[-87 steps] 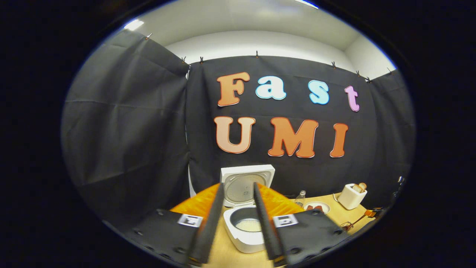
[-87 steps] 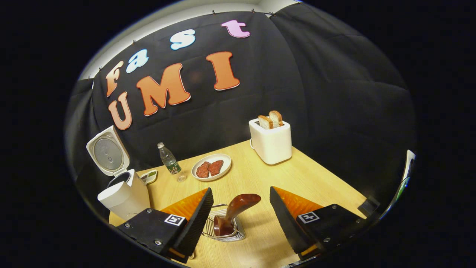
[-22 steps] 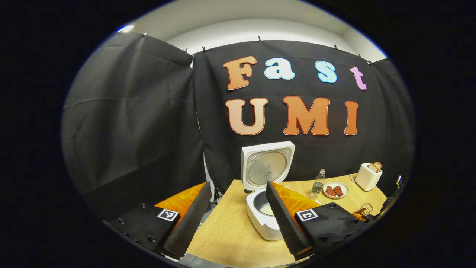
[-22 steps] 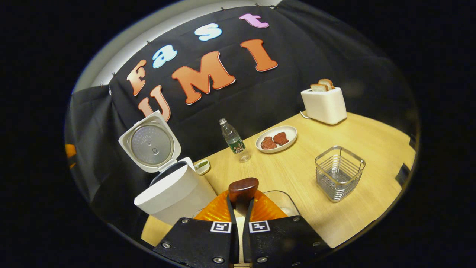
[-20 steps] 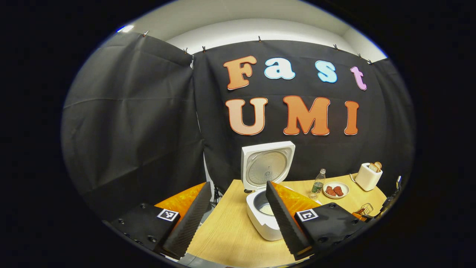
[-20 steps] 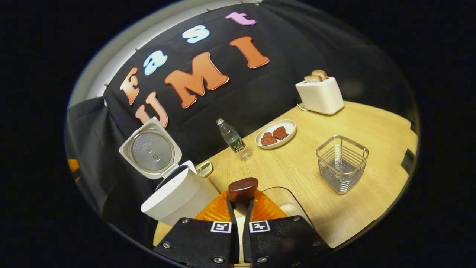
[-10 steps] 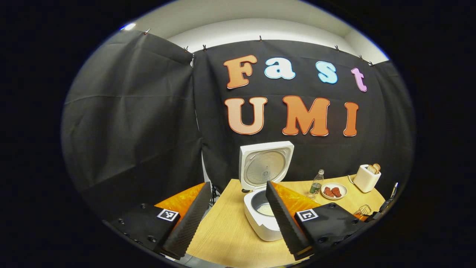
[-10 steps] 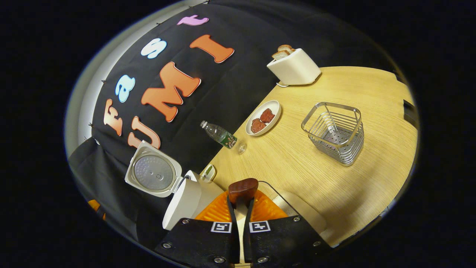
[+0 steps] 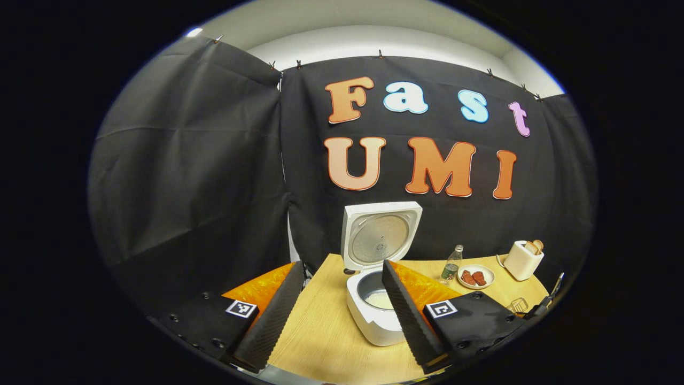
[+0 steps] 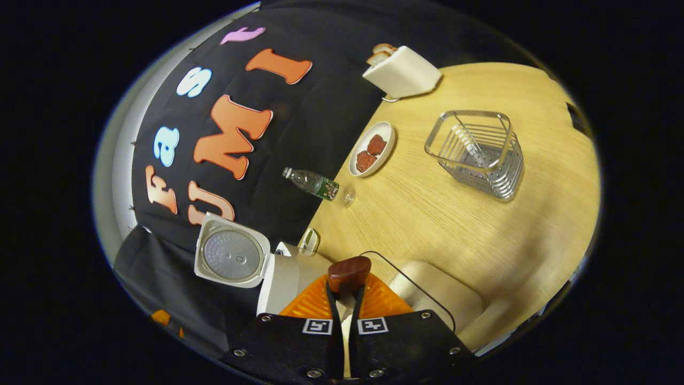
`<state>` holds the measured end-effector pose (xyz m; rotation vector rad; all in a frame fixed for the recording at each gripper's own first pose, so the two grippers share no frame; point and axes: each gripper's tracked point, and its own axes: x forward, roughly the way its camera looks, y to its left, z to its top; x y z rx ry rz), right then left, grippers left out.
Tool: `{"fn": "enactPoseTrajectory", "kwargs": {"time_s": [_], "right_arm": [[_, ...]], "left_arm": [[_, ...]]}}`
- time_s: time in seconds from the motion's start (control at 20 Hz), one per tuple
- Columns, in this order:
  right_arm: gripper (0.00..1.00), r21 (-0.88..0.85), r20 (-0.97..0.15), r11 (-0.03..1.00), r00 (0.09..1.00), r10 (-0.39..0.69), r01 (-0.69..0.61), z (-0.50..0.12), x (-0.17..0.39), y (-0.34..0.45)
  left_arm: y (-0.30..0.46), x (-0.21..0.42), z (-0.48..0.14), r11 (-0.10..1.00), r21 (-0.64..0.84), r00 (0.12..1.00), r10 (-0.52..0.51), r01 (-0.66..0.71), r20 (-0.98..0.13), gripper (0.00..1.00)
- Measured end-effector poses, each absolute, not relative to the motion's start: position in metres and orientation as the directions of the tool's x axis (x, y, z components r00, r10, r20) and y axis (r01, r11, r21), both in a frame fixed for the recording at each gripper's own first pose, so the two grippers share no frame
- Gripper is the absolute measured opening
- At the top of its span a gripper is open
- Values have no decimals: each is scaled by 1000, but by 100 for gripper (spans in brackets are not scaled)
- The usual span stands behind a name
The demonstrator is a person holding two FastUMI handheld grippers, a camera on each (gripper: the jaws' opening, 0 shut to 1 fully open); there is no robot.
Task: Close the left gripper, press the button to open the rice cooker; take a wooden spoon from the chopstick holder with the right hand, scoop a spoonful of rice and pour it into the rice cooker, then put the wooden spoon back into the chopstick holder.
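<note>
Rolled further to one side since half a second ago, the right gripper point(image 10: 346, 299) stays clenched on the wooden spoon point(image 10: 349, 274), held over a clear container of rice point(image 10: 433, 294) at the bench's point(image 10: 427, 214) near edge. Beyond it the chopstick holder point(image 10: 475, 152) stands without the spoon. The left gripper point(image 9: 342, 315) hangs released near the rice cooker point(image 9: 374, 315), lid point(image 9: 379, 235) raised, rice inside.

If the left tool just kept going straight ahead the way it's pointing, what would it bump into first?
Most likely the open rice cooker, which sits on the table between the fingers of the left tool, slightly right of centre. Depth is hard to judge; it might pass just over it.
</note>
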<state>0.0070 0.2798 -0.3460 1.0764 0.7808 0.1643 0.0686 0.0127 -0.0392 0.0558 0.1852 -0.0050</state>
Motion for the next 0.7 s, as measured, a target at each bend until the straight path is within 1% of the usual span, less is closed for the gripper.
{"fn": "enactPoseTrajectory", "kwargs": {"time_s": [0.1, 0.2, 0.25, 0.45, 0.7], "right_arm": [[3, 848, -499, 447, 711, 495, 284, -348, 4, 279], [3, 859, -493, 412, 708, 506, 304, -342, 4, 277], [3, 862, -491, 401, 707, 509, 310, -338, 5, 275], [3, 867, -476, 405, 720, 506, 289, -317, 14, 266], [3, 904, -425, 294, 729, 536, 311, -285, 23, 261]], "left_arm": [[13, 69, -37, 999, 45, 983, -2, 11, -183, 100], [12, 69, -37, 999, 38, 984, -5, 12, -180, 99], [12, 69, -38, 999, 36, 984, -6, 13, -177, 100], [11, 70, -36, 999, 30, 986, -10, 16, -167, 100], [10, 76, -30, 1000, 12, 988, -17, 19, -151, 100]]}}
